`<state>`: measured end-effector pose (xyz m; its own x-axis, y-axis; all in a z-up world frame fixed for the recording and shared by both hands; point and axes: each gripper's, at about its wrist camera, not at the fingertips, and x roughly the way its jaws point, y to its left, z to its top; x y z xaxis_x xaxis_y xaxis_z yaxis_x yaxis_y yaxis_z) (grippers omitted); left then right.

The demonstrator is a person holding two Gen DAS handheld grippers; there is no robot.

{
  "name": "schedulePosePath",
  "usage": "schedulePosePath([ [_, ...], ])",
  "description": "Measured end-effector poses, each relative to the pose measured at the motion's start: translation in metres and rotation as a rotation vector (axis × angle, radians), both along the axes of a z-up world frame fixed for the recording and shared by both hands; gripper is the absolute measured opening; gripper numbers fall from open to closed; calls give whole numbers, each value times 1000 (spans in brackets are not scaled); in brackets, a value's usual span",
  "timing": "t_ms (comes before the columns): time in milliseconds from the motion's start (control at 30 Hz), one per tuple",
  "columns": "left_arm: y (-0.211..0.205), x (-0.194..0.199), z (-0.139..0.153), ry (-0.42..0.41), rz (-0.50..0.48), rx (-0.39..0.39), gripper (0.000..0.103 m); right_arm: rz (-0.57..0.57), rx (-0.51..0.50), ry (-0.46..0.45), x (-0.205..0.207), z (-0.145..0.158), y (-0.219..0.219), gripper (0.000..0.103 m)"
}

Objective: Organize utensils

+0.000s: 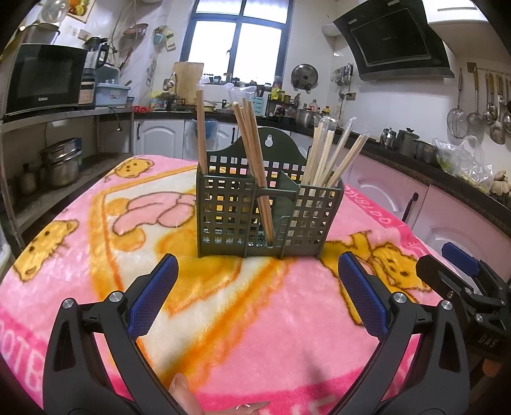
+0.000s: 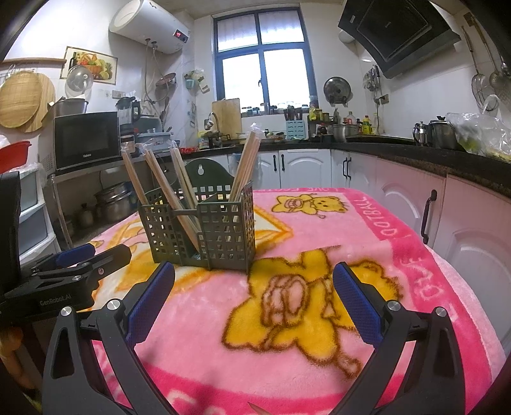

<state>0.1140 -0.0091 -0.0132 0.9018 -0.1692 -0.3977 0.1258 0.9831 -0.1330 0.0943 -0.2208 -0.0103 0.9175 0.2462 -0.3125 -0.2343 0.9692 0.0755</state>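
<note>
Hovering both tools, left [image 1: 257, 298] and right [image 2: 254, 297], released and empty, before the holder [image 1: 255, 217] mid-surface; chopsticks [image 1: 252, 143] standing inside; likely choosing which stick to regroup, needing a narrow pinch

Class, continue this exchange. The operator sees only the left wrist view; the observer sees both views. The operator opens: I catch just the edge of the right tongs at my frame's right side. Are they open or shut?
Observer: Open. The right tongs are spread wide and hold nothing.
Operator: What is printed on the blanket right of the holder, farther back?
Observer: A yellow bear lying on a star.
Operator: Is anything mounted above the microwave?
Observer: A white water heater, with its display lit red.
</note>
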Motion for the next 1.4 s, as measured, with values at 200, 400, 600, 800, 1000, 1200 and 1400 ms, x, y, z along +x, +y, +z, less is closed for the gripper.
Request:
schedulePosePath([
  [200,0,0,0,1,1,0,92,1,-1,0,0,0,0,97],
  [400,0,0,0,0,-1,-2,92,1,-1,1,0,0,0,97],
  [600,0,0,0,2,-2,-2,92,-1,-1,0,0,0,-1,97],
  [800,1,1,-1,8,-8,-13,92,-4,2,6,0,-1,-1,97],
  [1000,2,3,-3,21,-22,-31,92,-12,-1,12,3,-2,-2,96],
  [1200,-2,3,-3,24,-8,-4,92,-16,0,11,3,-2,-3,97],
  [1400,-4,3,-3,29,-6,-5,92,-25,0,12,3,-1,-4,97],
])
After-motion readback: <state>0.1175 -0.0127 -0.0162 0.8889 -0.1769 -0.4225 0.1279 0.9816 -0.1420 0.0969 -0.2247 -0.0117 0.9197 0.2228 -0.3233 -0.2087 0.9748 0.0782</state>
